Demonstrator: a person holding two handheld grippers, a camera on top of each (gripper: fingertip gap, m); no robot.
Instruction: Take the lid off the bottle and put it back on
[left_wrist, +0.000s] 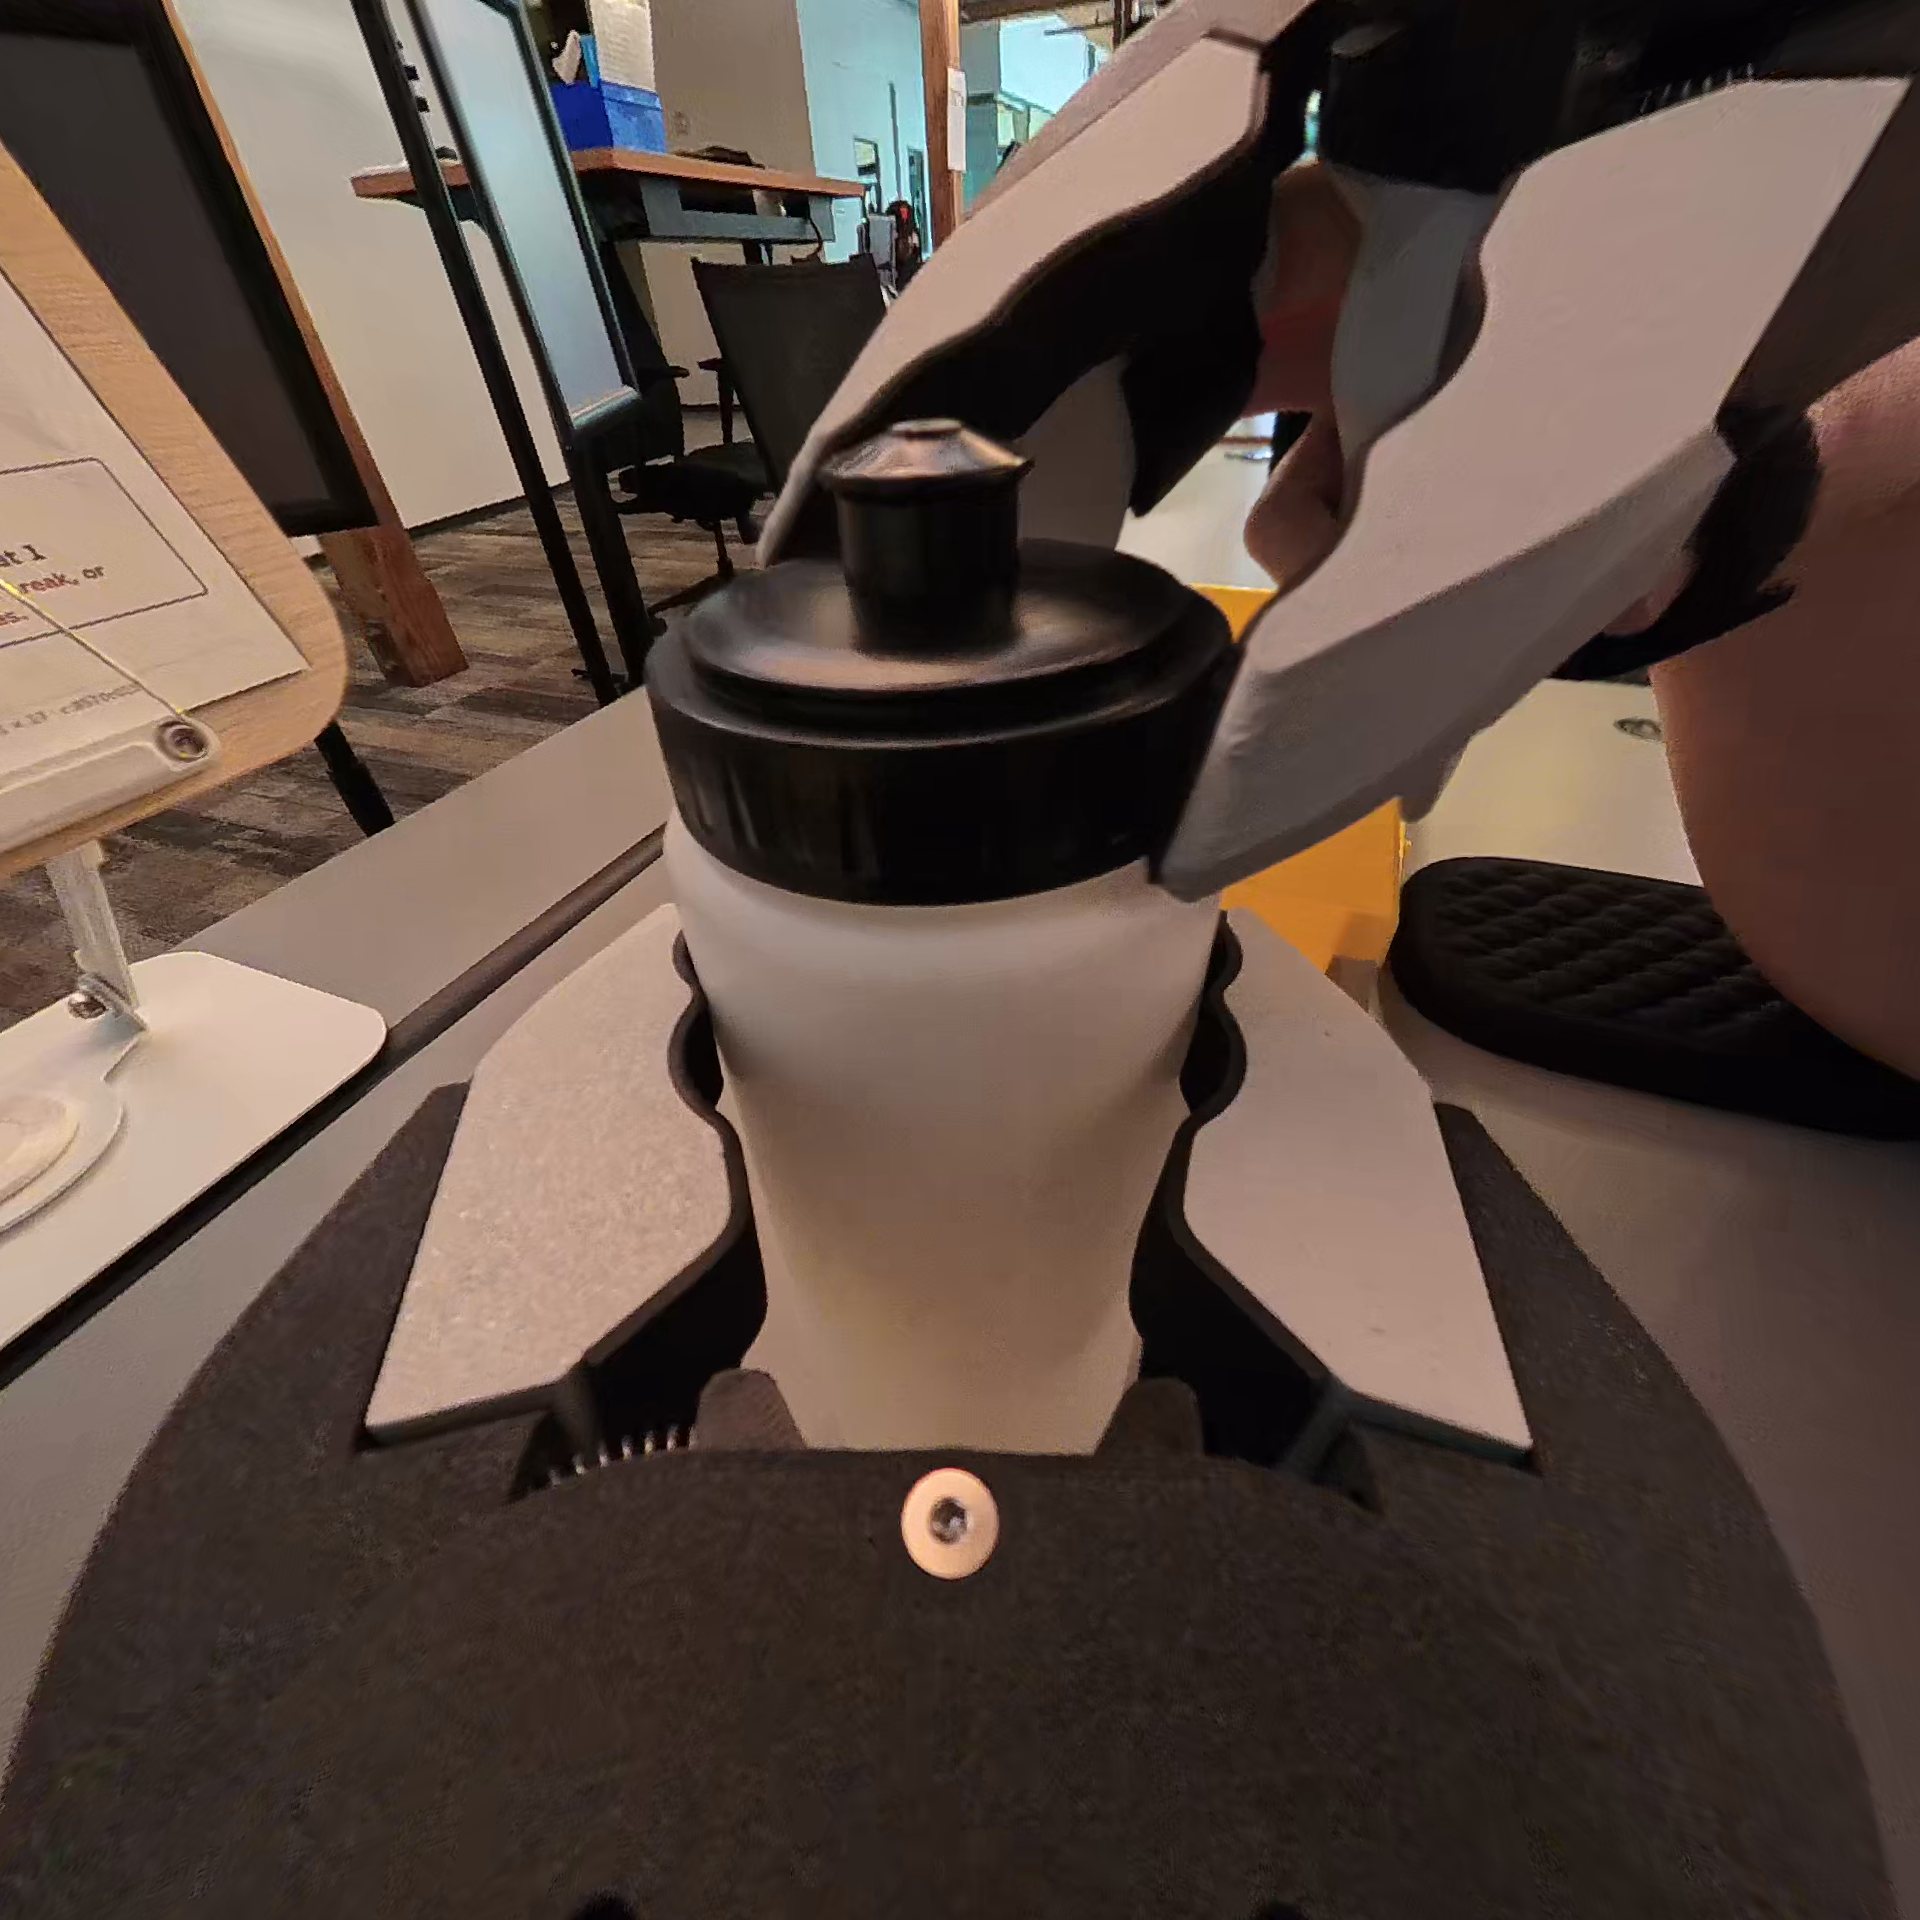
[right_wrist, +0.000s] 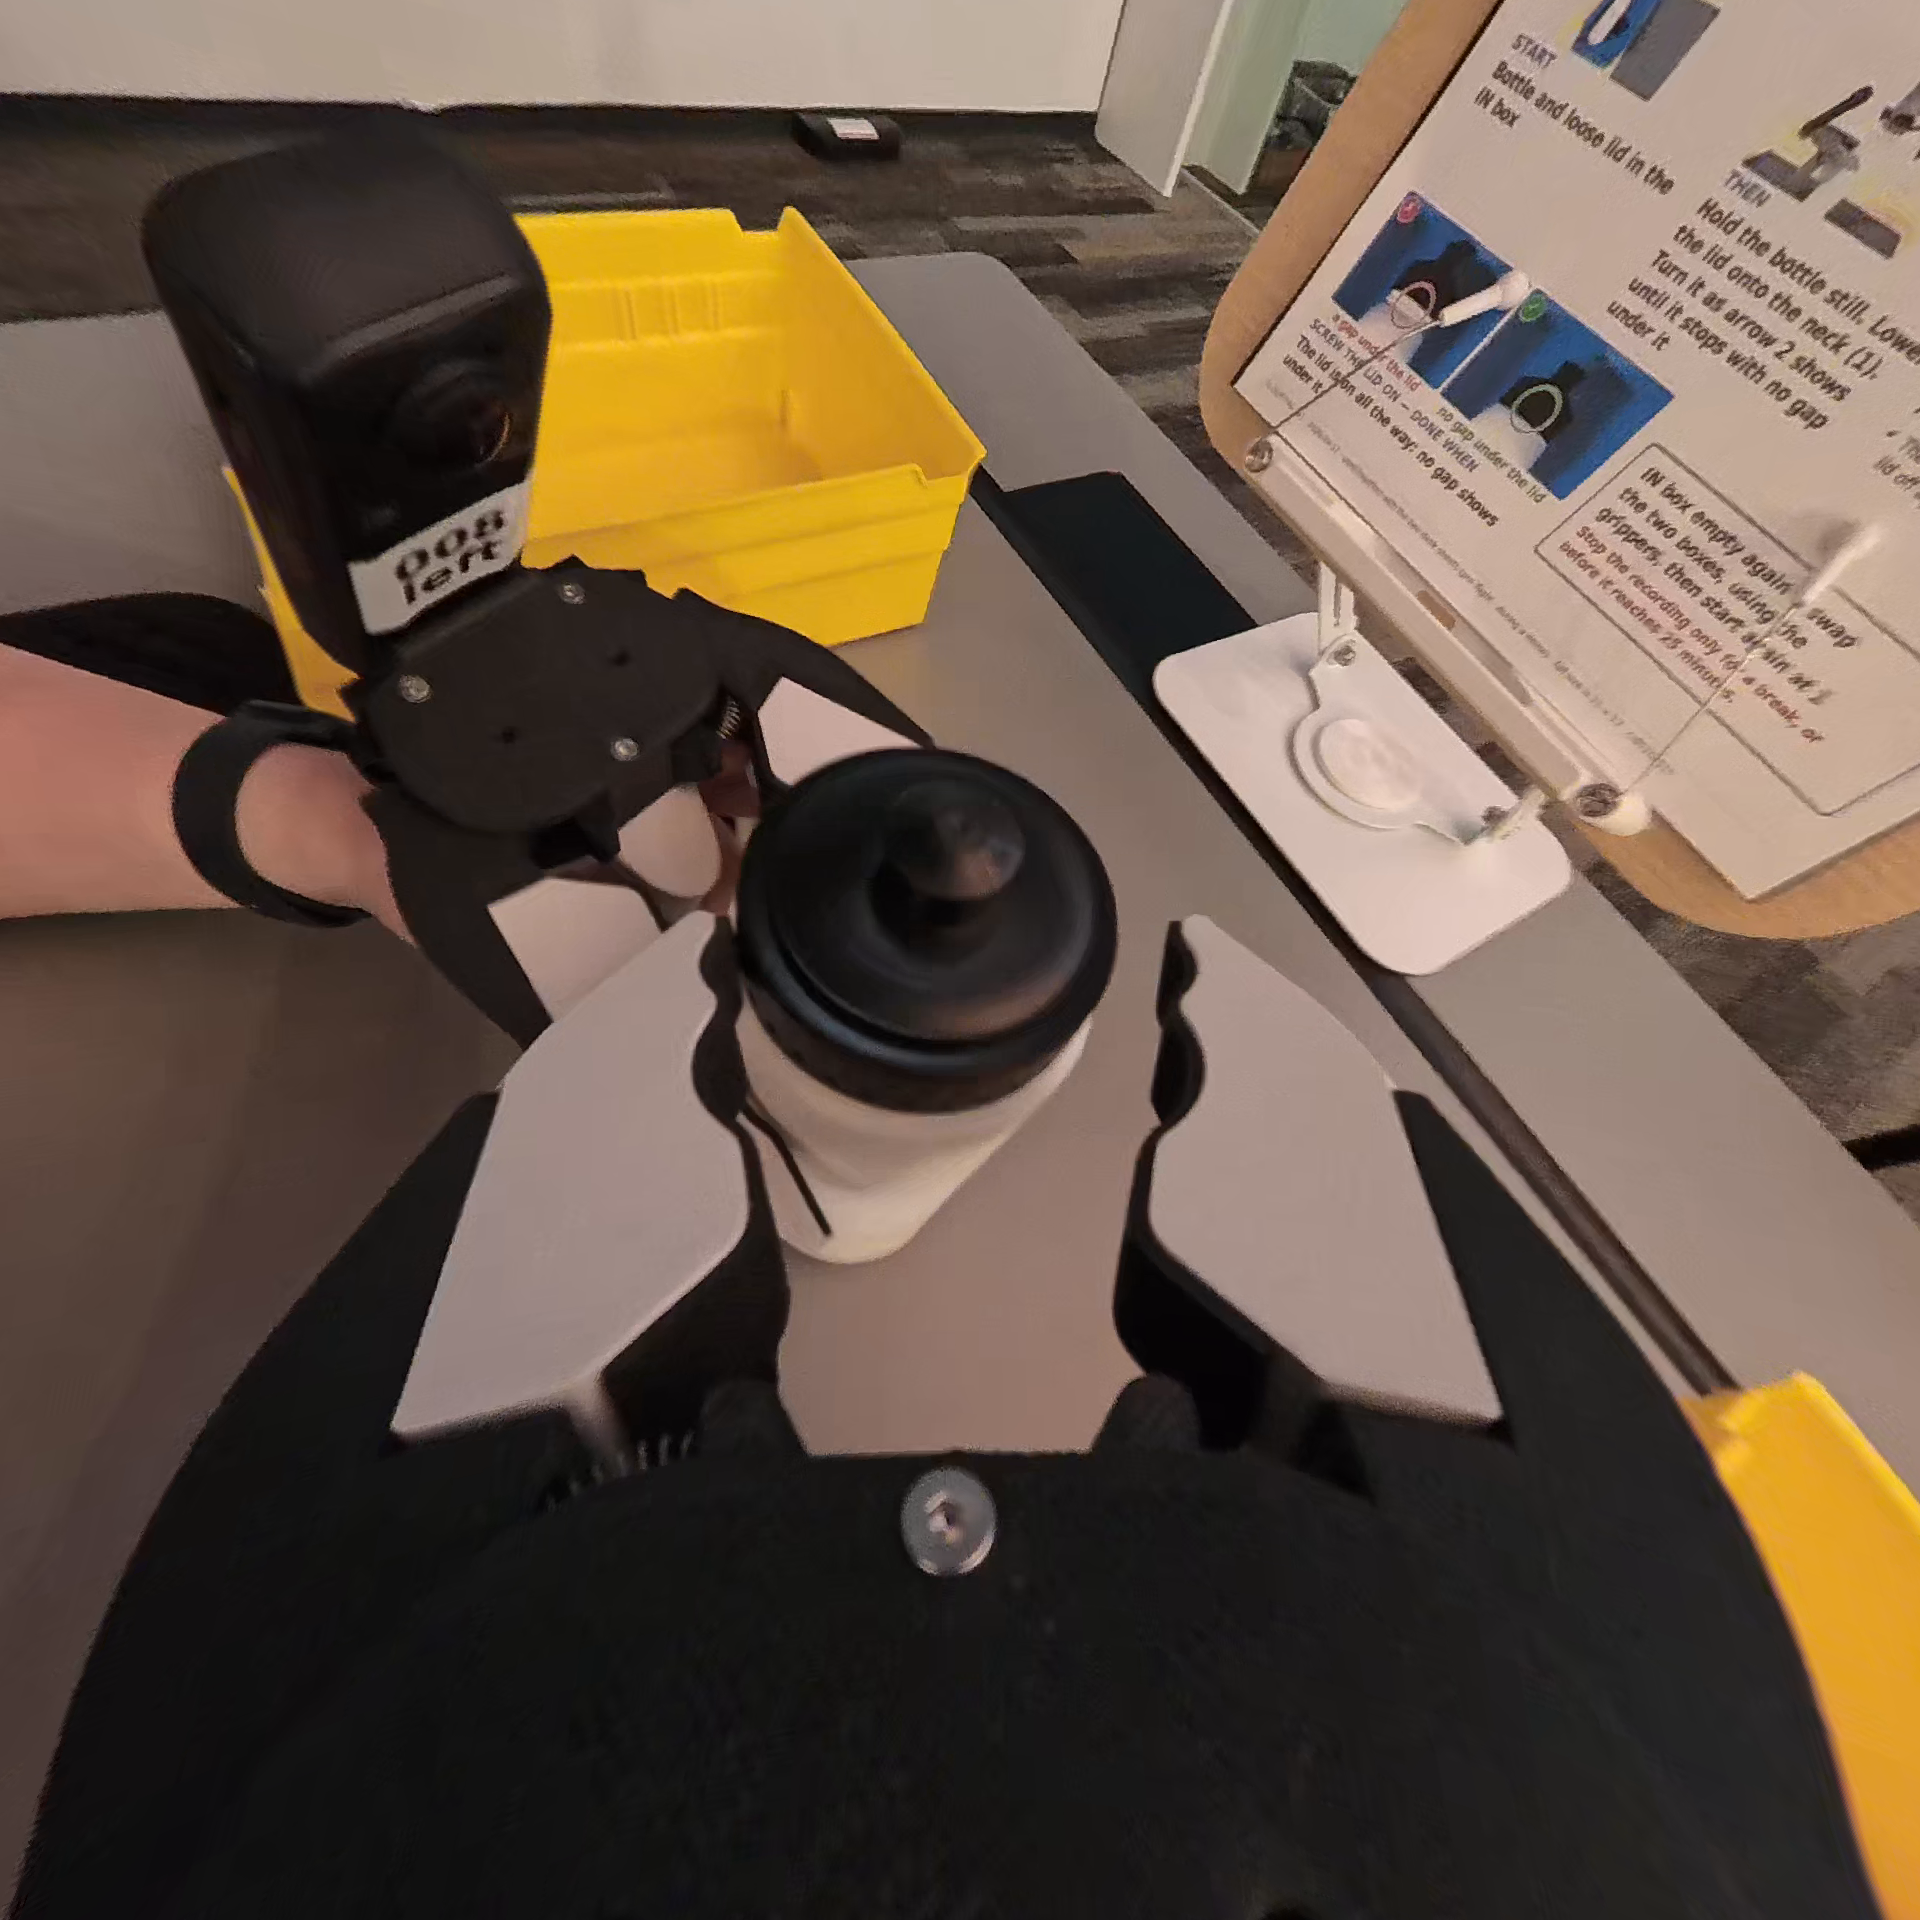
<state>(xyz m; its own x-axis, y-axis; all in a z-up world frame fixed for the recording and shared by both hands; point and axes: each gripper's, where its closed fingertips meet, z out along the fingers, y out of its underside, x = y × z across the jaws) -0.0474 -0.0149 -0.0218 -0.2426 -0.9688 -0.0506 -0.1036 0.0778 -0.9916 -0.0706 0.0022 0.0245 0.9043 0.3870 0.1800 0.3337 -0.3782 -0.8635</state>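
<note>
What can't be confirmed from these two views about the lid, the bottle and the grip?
- Bottle base: left wrist view, hidden by the left gripper shut around its body.
- Threads under the black lid: both views, covered by the lid skirt, so how tightly it is screwed is unknown.
- Right gripper contact: it is open around the lid; the far finger's touch is unclear.
- Yellow bin floor: right wrist view, partly blocked by the left gripper's camera.

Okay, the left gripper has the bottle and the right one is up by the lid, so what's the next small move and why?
Probably close the right gripper on the black lid. Its fingers stand open on either side of the lid, one touching or nearly so, the other apart. The left gripper already clamps the white bottle upright, and the lid sits on the neck, so gripping comes before any twisting.
</note>
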